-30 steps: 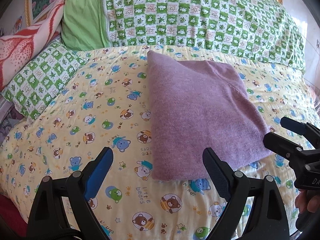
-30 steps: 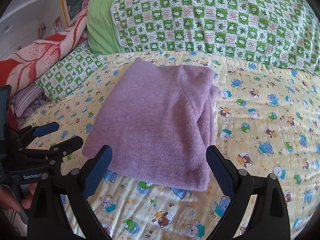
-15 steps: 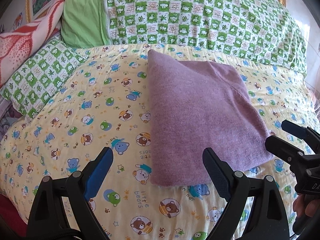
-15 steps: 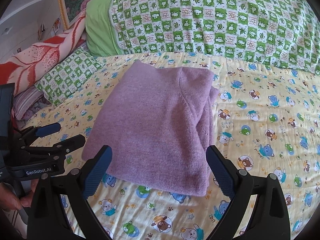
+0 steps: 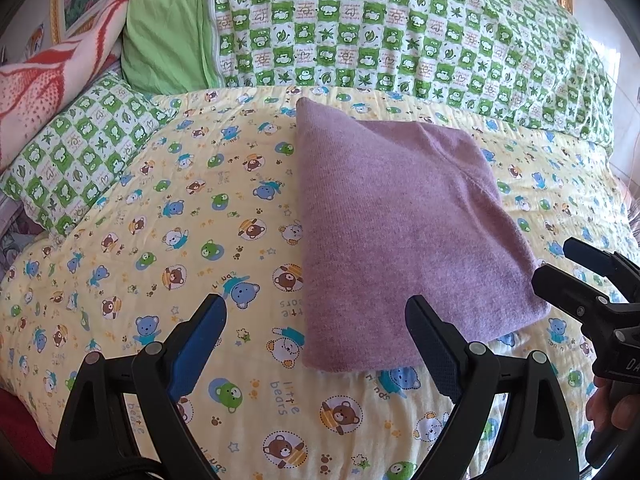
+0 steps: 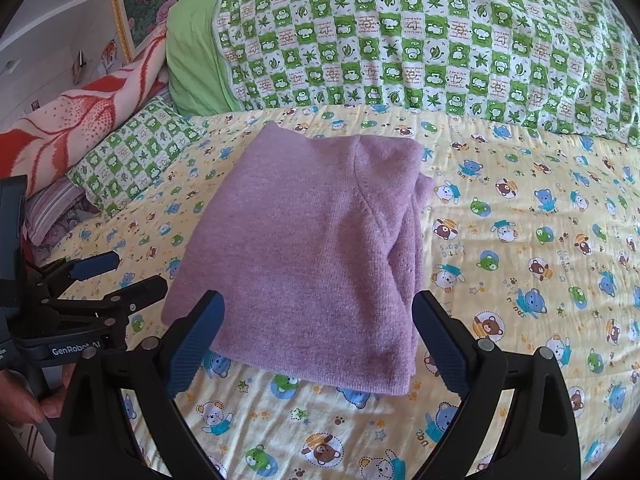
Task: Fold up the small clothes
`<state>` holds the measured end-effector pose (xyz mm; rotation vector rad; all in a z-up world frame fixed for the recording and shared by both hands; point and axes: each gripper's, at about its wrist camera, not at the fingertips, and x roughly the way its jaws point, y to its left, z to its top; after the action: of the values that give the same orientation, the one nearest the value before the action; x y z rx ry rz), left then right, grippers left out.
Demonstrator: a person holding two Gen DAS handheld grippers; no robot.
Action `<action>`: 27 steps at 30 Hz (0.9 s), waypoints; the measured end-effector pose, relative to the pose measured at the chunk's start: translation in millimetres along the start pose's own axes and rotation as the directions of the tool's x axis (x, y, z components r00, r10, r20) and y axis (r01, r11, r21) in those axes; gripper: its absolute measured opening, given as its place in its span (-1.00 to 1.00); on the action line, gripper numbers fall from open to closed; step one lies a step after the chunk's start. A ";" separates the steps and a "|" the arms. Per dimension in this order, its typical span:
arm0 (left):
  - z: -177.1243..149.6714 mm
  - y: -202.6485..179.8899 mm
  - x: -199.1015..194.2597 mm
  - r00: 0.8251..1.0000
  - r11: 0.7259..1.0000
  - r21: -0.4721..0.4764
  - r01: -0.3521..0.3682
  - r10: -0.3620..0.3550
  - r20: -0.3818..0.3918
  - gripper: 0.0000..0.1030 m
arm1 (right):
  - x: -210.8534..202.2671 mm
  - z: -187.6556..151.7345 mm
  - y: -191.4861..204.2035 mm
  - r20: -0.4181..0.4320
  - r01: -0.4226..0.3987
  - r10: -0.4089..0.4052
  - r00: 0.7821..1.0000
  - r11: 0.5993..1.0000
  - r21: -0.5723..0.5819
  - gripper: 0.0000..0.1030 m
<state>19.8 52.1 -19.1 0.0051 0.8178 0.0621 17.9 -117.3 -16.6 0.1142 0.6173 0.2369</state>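
Observation:
A purple knitted garment lies folded into a flat rectangle on the yellow bear-print bedsheet; in the right wrist view the garment shows stacked layers along its right edge. My left gripper hovers open just short of the fold's near left corner, nothing between its fingers. My right gripper is open too, held above the fold's near edge. Each gripper shows in the other's view: the right gripper at the far right, the left gripper at the far left.
A green checked quilt and a plain green pillow lie along the head of the bed. A green checked pillow and a red-and-white blanket are at the left. A hand holds the left gripper's handle.
Both grippers have drawn back slightly from the folded garment and risen a little; the garment has not moved. Both stay open.

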 end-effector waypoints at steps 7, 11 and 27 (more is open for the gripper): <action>1.8 1.1 -0.9 1.000 1.000 0.004 0.000 0.000 0.001 0.78 | 1.1 2.4 -0.8 -0.002 0.006 -0.006 1.000 1.000 0.007 0.84; 2.5 2.5 -0.9 1.000 1.000 0.001 0.003 -0.003 -0.004 0.78 | 1.1 3.3 -1.8 0.001 0.007 -0.007 1.000 1.000 0.017 0.84; 5.7 8.2 2.0 1.000 1.000 0.001 0.004 -0.004 -0.009 0.78 | 4.1 3.9 -2.7 -0.008 0.003 -0.003 1.000 1.000 0.026 0.84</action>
<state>24.9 60.5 -16.4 0.0040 0.8265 0.0576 23.9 -119.0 -16.2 0.1369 0.6281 0.2263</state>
